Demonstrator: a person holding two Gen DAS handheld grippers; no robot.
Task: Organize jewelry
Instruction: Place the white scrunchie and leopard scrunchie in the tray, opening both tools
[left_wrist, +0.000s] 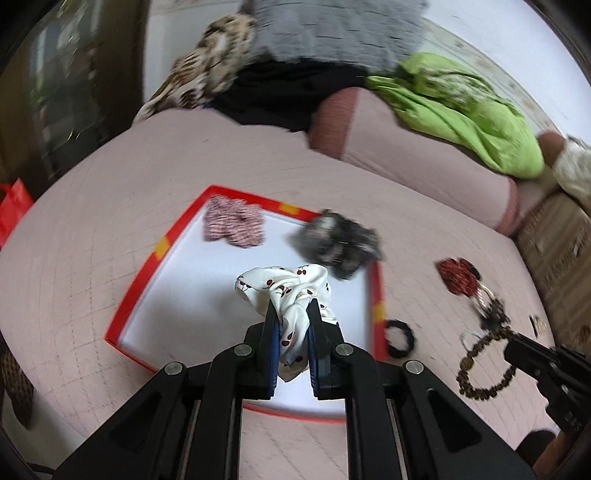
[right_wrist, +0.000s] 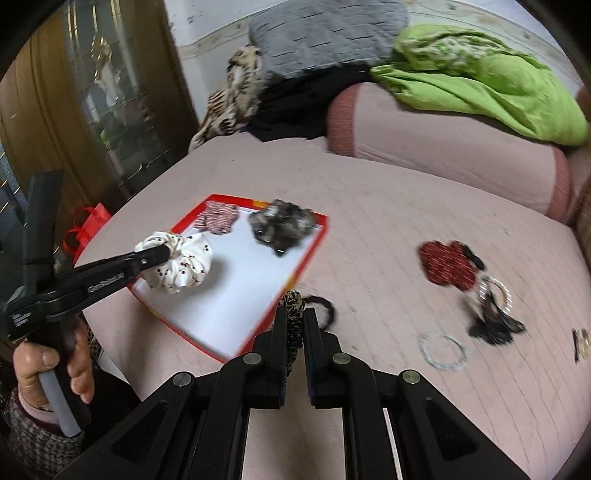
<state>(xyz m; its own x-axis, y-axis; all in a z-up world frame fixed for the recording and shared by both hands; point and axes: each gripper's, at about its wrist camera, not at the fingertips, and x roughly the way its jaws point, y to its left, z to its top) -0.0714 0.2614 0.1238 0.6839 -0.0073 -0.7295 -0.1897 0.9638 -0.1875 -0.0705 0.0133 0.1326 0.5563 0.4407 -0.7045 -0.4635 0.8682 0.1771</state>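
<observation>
My left gripper (left_wrist: 291, 314) is shut on a white cherry-print scrunchie (left_wrist: 286, 286) and holds it over the red-rimmed white tray (left_wrist: 155, 254); it also shows in the right wrist view (right_wrist: 162, 254) with the scrunchie (right_wrist: 181, 269). In the tray (right_wrist: 314, 236) lie a pink patterned scrunchie (left_wrist: 234, 221) and a dark grey scrunchie (left_wrist: 338, 243). My right gripper (right_wrist: 295, 314) is shut on a leopard-print hair band (right_wrist: 293, 321), just off the tray's right edge, by a black hair tie (right_wrist: 323, 308).
On the pink bed lie a red patterned scrunchie (right_wrist: 447, 267), a black tassel piece with a ring (right_wrist: 493, 317), a silver bangle (right_wrist: 443, 350), a small clip (right_wrist: 581, 343) and a brown bead bracelet (left_wrist: 480, 373). Pillows and a green blanket (right_wrist: 480, 74) lie behind.
</observation>
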